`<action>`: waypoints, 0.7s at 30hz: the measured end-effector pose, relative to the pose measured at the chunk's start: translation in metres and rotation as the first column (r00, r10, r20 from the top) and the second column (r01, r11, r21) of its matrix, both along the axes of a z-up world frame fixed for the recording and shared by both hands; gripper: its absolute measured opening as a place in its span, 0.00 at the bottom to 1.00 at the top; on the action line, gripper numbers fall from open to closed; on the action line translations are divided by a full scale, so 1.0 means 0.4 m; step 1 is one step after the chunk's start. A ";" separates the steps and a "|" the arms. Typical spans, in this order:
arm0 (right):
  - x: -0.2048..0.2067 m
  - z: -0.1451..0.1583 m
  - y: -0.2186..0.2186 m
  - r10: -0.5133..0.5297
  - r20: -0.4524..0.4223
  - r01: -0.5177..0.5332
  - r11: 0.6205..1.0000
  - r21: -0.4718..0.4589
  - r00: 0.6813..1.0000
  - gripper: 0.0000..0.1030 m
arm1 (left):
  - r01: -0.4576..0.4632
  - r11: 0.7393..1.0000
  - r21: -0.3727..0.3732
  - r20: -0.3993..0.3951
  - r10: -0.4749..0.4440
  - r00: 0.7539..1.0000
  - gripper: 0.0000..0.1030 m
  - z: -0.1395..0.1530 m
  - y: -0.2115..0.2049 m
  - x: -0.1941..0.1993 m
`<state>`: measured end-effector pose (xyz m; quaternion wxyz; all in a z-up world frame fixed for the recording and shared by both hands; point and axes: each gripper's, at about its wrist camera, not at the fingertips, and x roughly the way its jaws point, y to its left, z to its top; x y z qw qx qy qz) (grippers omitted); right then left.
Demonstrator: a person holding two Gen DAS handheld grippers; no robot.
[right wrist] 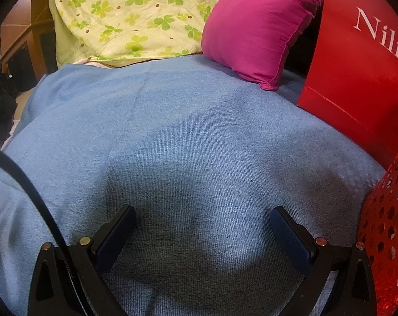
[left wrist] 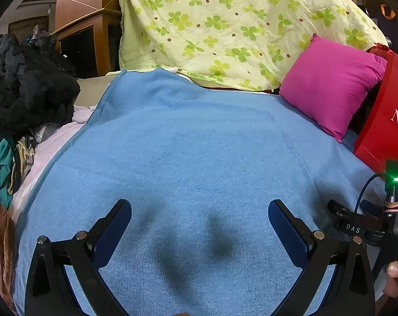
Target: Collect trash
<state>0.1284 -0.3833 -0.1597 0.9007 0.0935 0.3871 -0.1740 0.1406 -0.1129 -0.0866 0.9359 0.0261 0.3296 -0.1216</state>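
Observation:
My left gripper (left wrist: 199, 208) is open and empty, held just above a blue blanket (left wrist: 193, 144) spread over a bed. My right gripper (right wrist: 203, 214) is open and empty above the same blanket (right wrist: 172, 131). A red perforated basket (right wrist: 391, 226) stands at the right edge of the right wrist view, close beside the right gripper's right finger. No loose trash shows on the blanket in either view. The right gripper's body (left wrist: 370, 223) shows at the right edge of the left wrist view, with a hand on it.
A magenta cushion (left wrist: 333, 84) and a red paper bag (left wrist: 388, 121) stand at the back right. A green clover-print quilt (left wrist: 225, 26) hangs behind. Dark clothes (left wrist: 22, 84) are piled at the left, by a wooden cabinet (left wrist: 88, 39).

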 end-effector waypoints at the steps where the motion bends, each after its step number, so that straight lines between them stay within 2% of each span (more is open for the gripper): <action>1: -0.004 -0.001 0.000 -0.003 -0.001 0.003 1.000 0.003 1.000 1.00 | 0.004 1.000 0.001 -0.002 -0.004 1.000 1.00 -0.001 -0.003 0.001; 16: -0.022 -0.002 0.012 0.000 0.005 0.000 1.000 -0.009 1.000 1.00 | -0.013 0.999 0.053 -0.032 0.015 0.999 1.00 -0.029 -0.005 0.016; 18: -0.023 -0.003 0.013 0.001 0.010 -0.001 1.000 -0.011 1.000 1.00 | -0.036 0.997 0.064 -0.062 0.040 0.997 1.00 -0.046 0.009 0.035; 21: -0.024 -0.003 0.013 0.001 0.012 -0.001 1.000 -0.009 1.000 1.00 | -0.089 0.995 0.036 -0.127 0.092 0.988 1.00 -0.066 0.040 0.065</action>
